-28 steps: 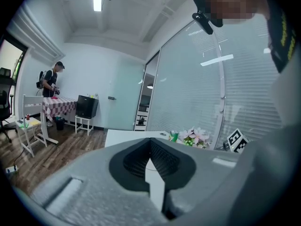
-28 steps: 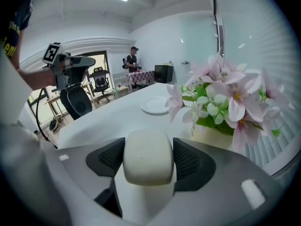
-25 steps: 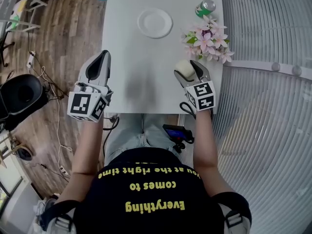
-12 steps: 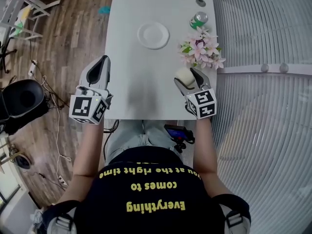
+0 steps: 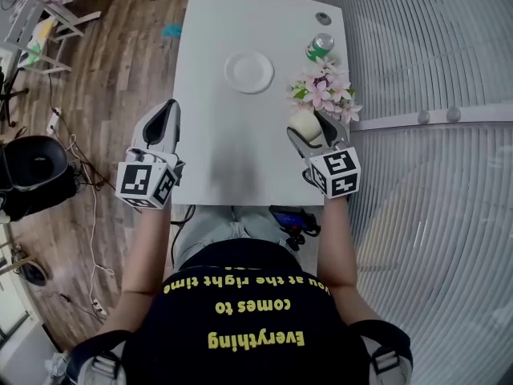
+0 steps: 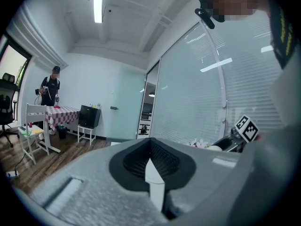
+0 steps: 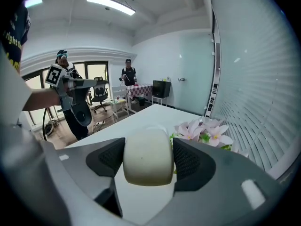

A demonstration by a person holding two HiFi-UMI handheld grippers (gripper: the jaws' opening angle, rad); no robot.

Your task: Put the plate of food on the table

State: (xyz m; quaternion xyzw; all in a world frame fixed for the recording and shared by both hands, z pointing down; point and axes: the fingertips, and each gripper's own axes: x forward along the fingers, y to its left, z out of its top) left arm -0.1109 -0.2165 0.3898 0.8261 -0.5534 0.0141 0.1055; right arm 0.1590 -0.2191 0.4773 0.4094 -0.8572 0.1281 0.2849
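My right gripper [image 5: 309,127] is shut on a cream-coloured bun [image 5: 303,123], held just above the white table [image 5: 216,135] near its right edge. In the right gripper view the bun [image 7: 147,157] fills the gap between the two black pads of that gripper [image 7: 148,160]. An empty white plate [image 5: 249,71] lies further ahead on the table, left of the bun. My left gripper [image 5: 164,112] hangs at the table's left edge, jaws shut on nothing. In its own view the left gripper [image 6: 151,167] shows its pads pressed together.
A bunch of pink flowers [image 5: 321,93] lies right in front of the right gripper. A green can [image 5: 321,45] stands behind it, and a small round disc [image 5: 323,18] sits near the far corner. A black chair [image 5: 32,163] and cables are on the wooden floor at left.
Both grippers have moved forward along the table. The right one, still holding the bun, is now close to the flowers.
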